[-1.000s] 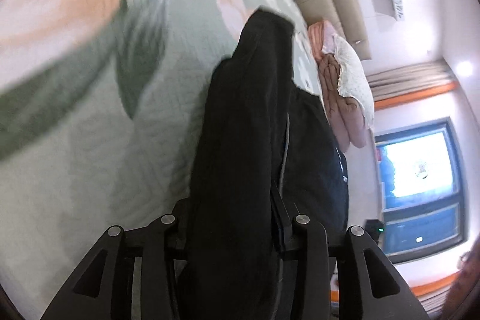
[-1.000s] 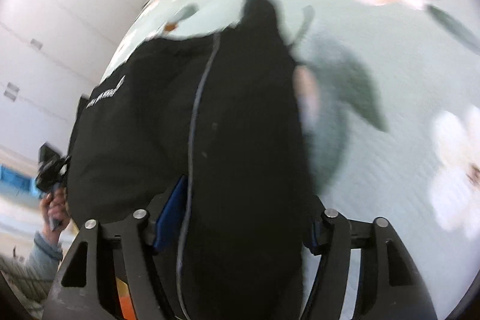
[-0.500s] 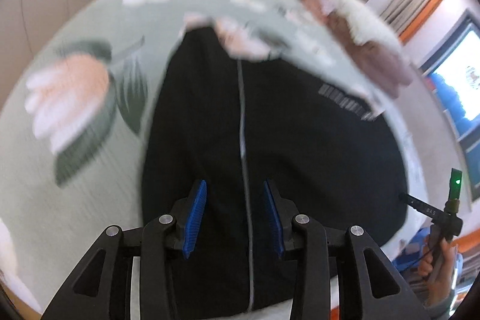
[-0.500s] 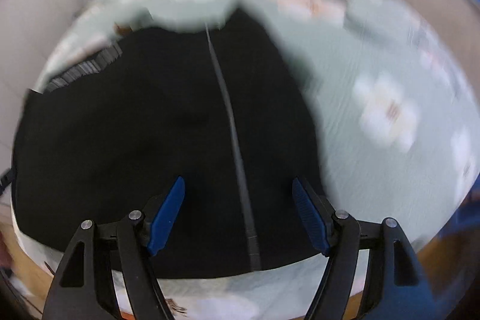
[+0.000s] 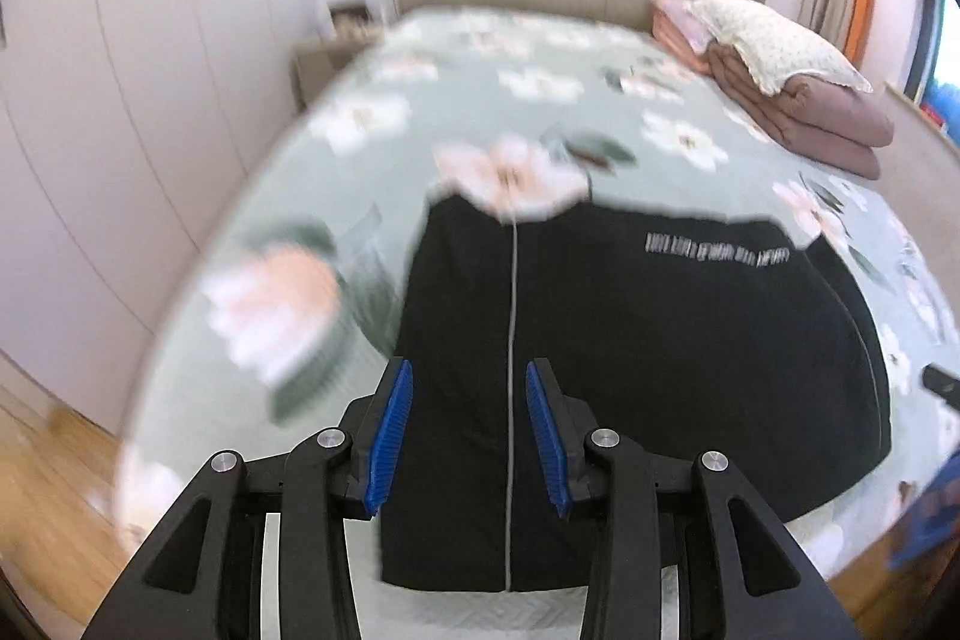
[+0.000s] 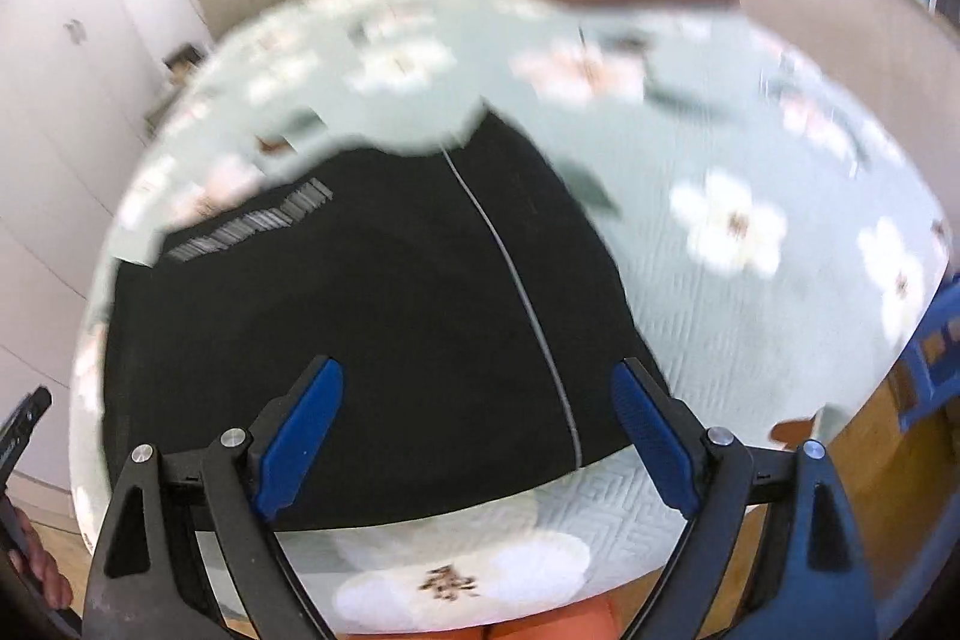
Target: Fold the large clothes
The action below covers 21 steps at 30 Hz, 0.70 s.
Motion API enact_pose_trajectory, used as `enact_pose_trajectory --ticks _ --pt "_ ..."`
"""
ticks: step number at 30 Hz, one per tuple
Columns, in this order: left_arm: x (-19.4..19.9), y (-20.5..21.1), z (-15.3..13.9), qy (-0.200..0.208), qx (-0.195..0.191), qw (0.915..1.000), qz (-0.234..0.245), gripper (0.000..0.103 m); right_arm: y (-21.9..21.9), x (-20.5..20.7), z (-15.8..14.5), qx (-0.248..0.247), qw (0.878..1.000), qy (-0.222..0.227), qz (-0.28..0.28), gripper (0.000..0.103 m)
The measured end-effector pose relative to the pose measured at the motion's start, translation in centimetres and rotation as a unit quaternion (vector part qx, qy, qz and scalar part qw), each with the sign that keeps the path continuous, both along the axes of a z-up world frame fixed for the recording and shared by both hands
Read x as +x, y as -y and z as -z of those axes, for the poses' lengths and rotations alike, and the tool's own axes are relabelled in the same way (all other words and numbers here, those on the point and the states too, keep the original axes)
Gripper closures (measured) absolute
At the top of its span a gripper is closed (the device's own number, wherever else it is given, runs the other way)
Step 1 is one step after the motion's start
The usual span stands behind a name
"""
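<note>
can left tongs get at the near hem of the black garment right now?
Probably yes. The left tongs are open and empty above the black garment, which lies flat on the bed; nothing sits between the tongs and its near hem.

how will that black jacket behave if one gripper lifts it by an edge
The black jacket lies flat and limp on the bedspread, so it will probably droop and unfold when lifted at one point. It spreads wide, so likely needs both grippers. Its zipper line may add slight stiffness.
</note>
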<state>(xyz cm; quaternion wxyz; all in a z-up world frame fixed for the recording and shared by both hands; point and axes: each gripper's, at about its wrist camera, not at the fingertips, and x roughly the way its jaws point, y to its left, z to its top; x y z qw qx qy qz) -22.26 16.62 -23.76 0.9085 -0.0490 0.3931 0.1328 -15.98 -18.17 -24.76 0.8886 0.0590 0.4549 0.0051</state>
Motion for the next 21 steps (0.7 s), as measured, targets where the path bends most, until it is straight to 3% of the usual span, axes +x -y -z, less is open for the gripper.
enact_pose_trajectory --ticks 2,4,8,11,14,21 --pt "-1.3 1.3 -3.6 0.034 0.021 0.9992 0.006 0.058 -1.9 -1.3 -3.5 -0.013 0.999 0.031 -0.009 0.008" --pt "-2.4 2.3 -6.4 0.054 0.027 0.9981 0.014 0.041 -3.7 -2.9 -6.6 -0.026 0.997 0.067 -0.019 0.008" --pt "-4.9 4.7 -11.1 0.093 0.057 0.9938 0.019 0.038 -3.6 -6.2 -9.8 -0.041 0.993 0.107 -0.033 0.004" --pt "-5.9 5.1 -12.9 0.088 0.047 0.9949 0.016 0.038 -4.9 -6.1 -11.0 -0.045 0.991 0.116 -0.043 0.004" --pt "-6.3 5.7 -13.5 0.083 0.026 0.9961 0.015 0.038 -5.6 -7.4 -12.2 -0.059 0.99 0.119 -0.042 0.004" --pt "-5.9 5.9 -11.9 0.055 0.015 0.9981 0.025 0.037 -7.2 -7.2 -11.5 -0.055 0.992 0.097 -0.051 0.004"
